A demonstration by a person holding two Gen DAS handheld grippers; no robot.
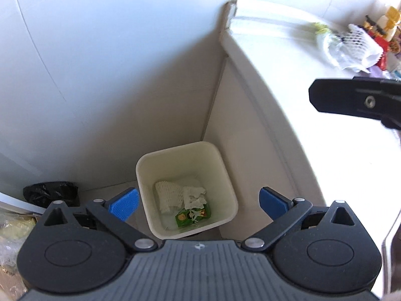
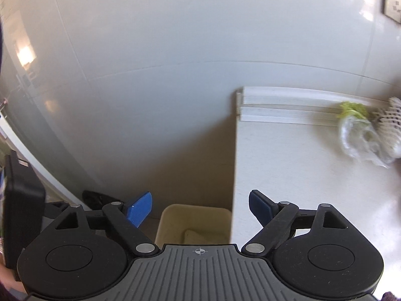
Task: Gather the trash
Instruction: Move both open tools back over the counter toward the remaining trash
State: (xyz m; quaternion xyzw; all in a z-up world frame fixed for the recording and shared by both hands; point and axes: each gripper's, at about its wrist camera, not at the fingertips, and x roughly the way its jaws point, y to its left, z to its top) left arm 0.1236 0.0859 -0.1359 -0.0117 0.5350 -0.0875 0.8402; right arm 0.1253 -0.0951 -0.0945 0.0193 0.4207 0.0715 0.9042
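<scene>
Left wrist view: my left gripper [image 1: 198, 204] hangs above the cream waste bin [image 1: 226, 175], jaws spread wide with nothing between the blue pads [image 1: 124, 207]. The bin stands on the floor in the corner formed by the wall and the side of the white desk [image 1: 313, 150]. Inside it lie a white foam net [image 1: 168, 195], a crumpled tissue [image 1: 194, 198] and a green printed packet [image 1: 193, 217], the packet nearest the camera, the tissue overlapping the net. A black plastic bag [image 1: 51, 193] sits on the floor to the left of the bin, well apart from it. My right gripper [image 1: 356, 101] shows as a dark shape at the right edge, over the desk.

Right wrist view: my right gripper [image 2: 200, 208] likewise has its jaws parted and empty. Below it I see only the far rim of the bin [image 2: 195, 210], just beside the desk edge [image 2: 288, 175]. At the far right of the desk remain a clear plastic wrapper [image 2: 358, 138] with something yellow-green [image 2: 352, 109] at its top, touching a second white foam net [image 2: 389, 125]; motion blur hides their detail. In the left wrist view further coloured packaging [image 1: 383, 37] lies behind these.
</scene>
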